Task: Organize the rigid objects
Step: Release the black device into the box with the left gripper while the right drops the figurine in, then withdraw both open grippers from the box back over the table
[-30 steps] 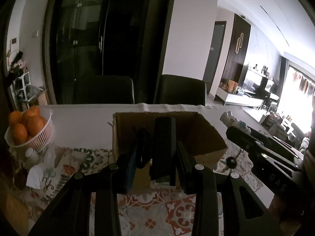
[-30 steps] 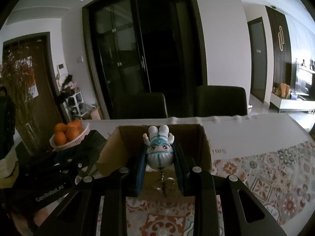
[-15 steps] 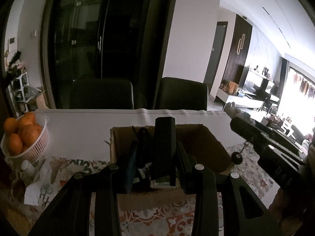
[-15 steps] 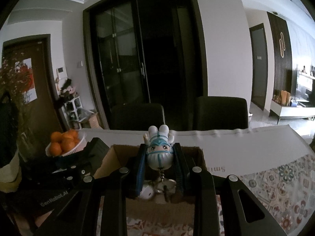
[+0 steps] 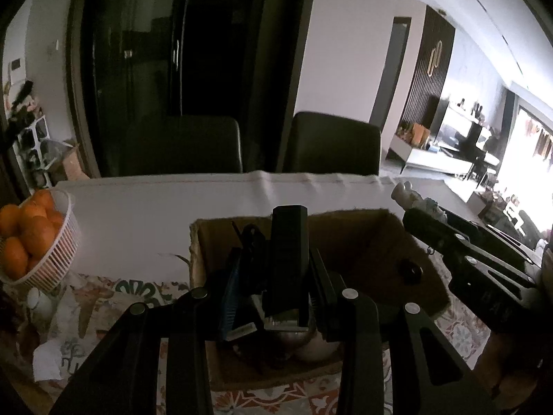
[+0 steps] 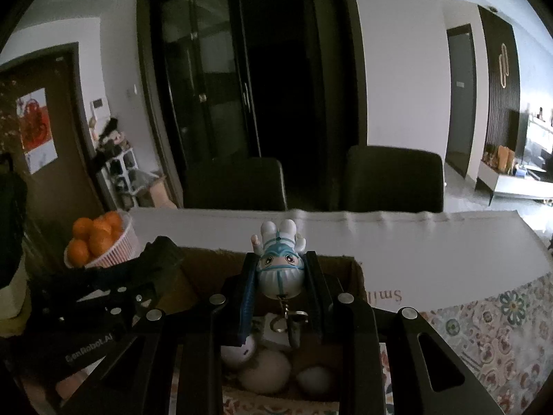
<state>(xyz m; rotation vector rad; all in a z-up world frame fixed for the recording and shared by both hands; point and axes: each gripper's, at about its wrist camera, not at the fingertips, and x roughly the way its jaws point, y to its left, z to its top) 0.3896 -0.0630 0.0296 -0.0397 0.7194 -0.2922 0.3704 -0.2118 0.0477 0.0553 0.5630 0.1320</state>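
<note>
My left gripper [image 5: 274, 269] is shut on an upright black rectangular device [image 5: 288, 256] and holds it above the open cardboard box [image 5: 380, 238]. My right gripper [image 6: 280, 276] is shut on a white and blue figurine keychain [image 6: 279, 269], held upside down over the same box [image 6: 357, 276]; its metal ring dangles below. Several white rounded objects [image 6: 264, 366] lie in the box. The right gripper also shows in the left wrist view [image 5: 411, 221], and the left gripper shows in the right wrist view [image 6: 162, 259].
A white basket of oranges [image 5: 52, 259] stands at the left, also in the right wrist view [image 6: 117, 249]. A patterned tablecloth [image 6: 484, 328] and a white runner [image 5: 145, 221] cover the table. Two dark chairs [image 5: 331, 148] stand behind. Crumpled paper [image 5: 48, 359] lies at the left.
Both grippers have moved forward and over the box with their objects still held. The box's inside with the white objects has come into view.
</note>
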